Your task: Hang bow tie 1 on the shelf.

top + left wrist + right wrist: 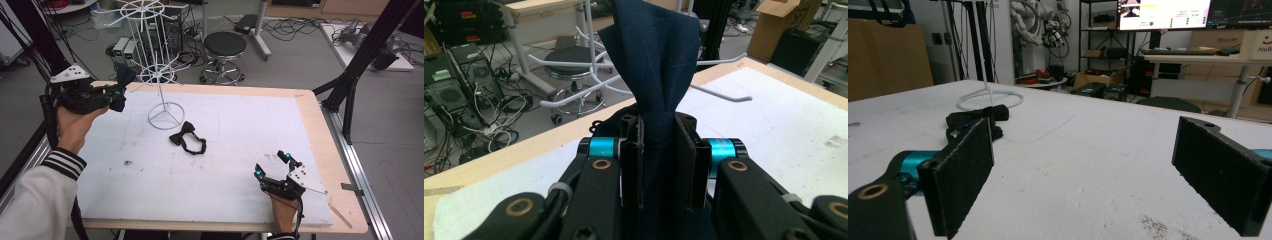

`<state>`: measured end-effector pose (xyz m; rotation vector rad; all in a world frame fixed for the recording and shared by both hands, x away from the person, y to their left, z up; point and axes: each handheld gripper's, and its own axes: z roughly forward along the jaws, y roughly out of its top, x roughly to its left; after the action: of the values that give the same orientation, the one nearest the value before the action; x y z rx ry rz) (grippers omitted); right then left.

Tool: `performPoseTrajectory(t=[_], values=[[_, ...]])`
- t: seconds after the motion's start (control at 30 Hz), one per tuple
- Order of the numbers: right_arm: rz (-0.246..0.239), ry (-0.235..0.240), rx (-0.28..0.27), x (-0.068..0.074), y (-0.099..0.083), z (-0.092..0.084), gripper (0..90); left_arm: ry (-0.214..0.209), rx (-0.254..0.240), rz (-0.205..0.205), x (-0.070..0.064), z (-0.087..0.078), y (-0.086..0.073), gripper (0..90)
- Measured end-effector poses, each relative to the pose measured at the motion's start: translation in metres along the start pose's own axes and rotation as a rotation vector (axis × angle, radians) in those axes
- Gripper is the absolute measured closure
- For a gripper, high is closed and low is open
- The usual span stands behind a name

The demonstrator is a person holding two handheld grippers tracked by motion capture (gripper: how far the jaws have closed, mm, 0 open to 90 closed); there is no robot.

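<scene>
Left jaws: clenching on a navy bow tie (659, 65), the pads (686, 160) pinching its gathered middle while one wing is fanning upward above them.
Left gripper (114, 92): hovering above the tabletop's far left corner, pointing toward the rack.
Held tie, high view: its dark cloth (123, 77) is sticking out of the jaws just beside the rack's lower ring of hooks; whether it is touching a hook cannot be told.
Rack (159, 75): a white wire stand that is rising from a ring base on the mat; its hooks (719, 92) are crossing behind the held tie in the left gripper view.
Right jaws: released, standing wide apart with nothing between the pads (965, 170).
Right gripper (274, 165): resting low over the mat near the front right, well apart from the rack.
Black bow tie (188, 138): lying flat on the mat with its strap looped beside it, just in front of the rack's base; in the right gripper view it (975, 120) is lying beyond the left pad.
Tabletop (320, 145): a wooden board that is carrying a white mat (240, 125).
</scene>
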<state>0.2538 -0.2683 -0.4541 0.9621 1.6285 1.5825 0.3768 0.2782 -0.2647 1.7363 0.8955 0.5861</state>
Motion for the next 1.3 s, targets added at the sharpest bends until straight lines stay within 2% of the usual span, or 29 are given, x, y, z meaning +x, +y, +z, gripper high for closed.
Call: performPoseTrajectory(t=[0.43, 0.93, 1.3], values=[[-0.001, 0.001, -0.002, 0.0, 0.0, 0.0, 9.0, -0.01, 0.011, 0.028, -0.008, 0.01, 0.01, 75.0], [-0.004, -0.002, -0.005, 0.0, 0.0, 0.0, 9.0, -0.029, 0.013, 0.037, -0.018, 0.022, 0.017, 75.0], [-0.003, 0.0, -0.006, -0.001, 0.0, 0.0, 9.0, -0.036, 0.035, 0.047, -0.026, 0.034, 0.019, 75.0]])
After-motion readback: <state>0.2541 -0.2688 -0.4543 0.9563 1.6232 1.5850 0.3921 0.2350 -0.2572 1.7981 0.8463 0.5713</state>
